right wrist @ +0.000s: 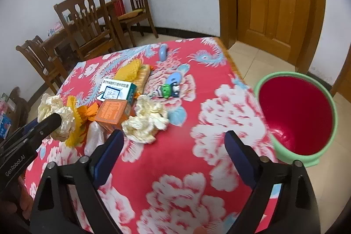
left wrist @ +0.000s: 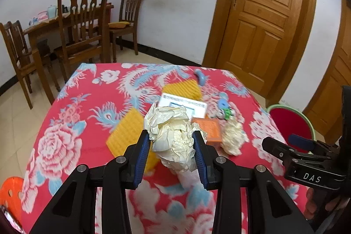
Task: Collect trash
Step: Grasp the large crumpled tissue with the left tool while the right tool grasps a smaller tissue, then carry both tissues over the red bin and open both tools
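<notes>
Soft, even indoor light; fisheye views with some motion blur.

No hard shadows or glare; the wall (left wrist: 175, 3) is evenly lit. Both views curve strongly: the door (left wrist: 265, 21) bows, and the corners go black. The cloth (right wrist: 219, 115) pattern smears in the right view; the box (left wrist: 183, 105) print is blurred in the left. Near black fingers (left wrist: 140, 159) stay sharp.

The left gripper (left wrist: 172, 150) fills the lower centre of its own view, tilted downward, its 2 blue-padded fingers (left wrist: 142, 155) pressed against a crumpled cream paper ball (left wrist: 173, 137). The right gripper (right wrist: 173, 159) sits at the bottom of its view, jaws spread wide with nothing between them.
</notes>
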A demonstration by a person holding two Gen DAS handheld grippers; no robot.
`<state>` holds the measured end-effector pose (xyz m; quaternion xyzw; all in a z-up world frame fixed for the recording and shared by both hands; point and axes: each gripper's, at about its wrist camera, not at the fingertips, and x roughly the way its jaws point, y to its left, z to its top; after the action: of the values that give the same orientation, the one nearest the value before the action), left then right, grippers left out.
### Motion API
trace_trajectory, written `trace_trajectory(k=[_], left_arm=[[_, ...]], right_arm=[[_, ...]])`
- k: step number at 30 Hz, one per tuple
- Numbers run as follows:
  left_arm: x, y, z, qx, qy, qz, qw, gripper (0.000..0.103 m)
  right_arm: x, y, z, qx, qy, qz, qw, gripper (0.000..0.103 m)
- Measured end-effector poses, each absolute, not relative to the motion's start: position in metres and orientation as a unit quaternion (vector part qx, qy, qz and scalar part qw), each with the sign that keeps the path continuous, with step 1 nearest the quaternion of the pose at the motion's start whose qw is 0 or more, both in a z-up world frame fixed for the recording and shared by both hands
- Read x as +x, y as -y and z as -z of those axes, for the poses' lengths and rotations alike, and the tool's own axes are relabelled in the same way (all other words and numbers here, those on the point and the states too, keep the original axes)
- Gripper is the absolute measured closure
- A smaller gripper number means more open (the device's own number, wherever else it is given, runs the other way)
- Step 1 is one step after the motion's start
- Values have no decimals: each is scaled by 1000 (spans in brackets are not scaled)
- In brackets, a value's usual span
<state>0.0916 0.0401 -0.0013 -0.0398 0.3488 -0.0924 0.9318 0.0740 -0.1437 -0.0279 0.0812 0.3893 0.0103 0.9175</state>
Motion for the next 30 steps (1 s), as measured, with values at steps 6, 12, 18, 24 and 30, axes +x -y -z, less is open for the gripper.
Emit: trace_trajectory(k=[6, 12, 18, 24, 30], left_arm=[[106, -50, 11, -50, -354, 104, 928, 63], [114, -50, 20, -54, -363, 130, 921, 63], [112, -49, 21, -58, -363, 140, 919, 63], [103, -47, 12, -60, -357, 137, 922, 63], [94, -36, 1, -61, -359, 140, 921, 63]], right_arm=[[104, 125, 40, 81, -420, -17, 904, 23], [123, 114, 53, 72, -443, -6, 894, 42], [130, 116, 65, 94, -461, -19, 882, 69], [125, 112, 62, 87, -455, -37, 885, 86], [109, 125, 47, 95, -434, -46, 895, 87]])
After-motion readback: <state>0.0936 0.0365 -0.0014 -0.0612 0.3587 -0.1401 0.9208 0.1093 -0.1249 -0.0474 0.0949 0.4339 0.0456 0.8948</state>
